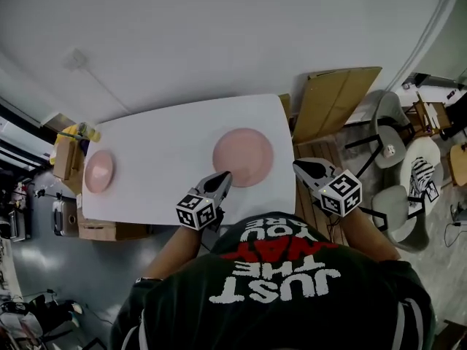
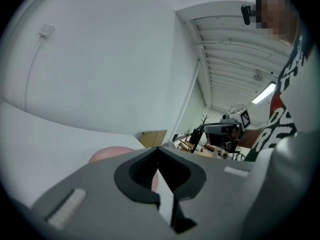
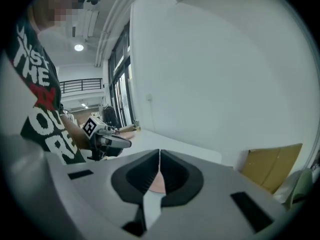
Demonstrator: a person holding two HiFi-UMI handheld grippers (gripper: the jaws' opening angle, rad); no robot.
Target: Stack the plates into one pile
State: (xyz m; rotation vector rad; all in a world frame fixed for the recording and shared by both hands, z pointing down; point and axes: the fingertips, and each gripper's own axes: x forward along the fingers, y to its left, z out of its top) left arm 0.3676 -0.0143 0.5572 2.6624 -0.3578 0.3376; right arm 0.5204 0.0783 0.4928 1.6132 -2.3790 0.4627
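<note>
Two round pink plates, plain and shallow, on a white table [image 1: 168,137]: larger plate [image 1: 243,157] toward the right end, smaller plate [image 1: 99,171] at the left edge, well apart. Tongs: left gripper [image 1: 226,175] at the near edge beside the larger plate, right gripper [image 1: 298,165] off the right edge; both pressed together, empty. Head view shows both plates, left gripper view the larger only

I see a table [image 1: 168,159] with a smooth, matt white top. The larger plate [image 1: 243,157] and the smaller plate [image 1: 98,171] are pink and smooth, with a soft, low sheen. The left gripper [image 1: 228,174] and right gripper [image 1: 295,165] have matt grey plastic shells and black ribbed pads [image 2: 142,171]. The cardboard sheet [image 1: 332,100] is matt brown. The T-shirt [image 1: 277,297] is dark cloth.
</note>
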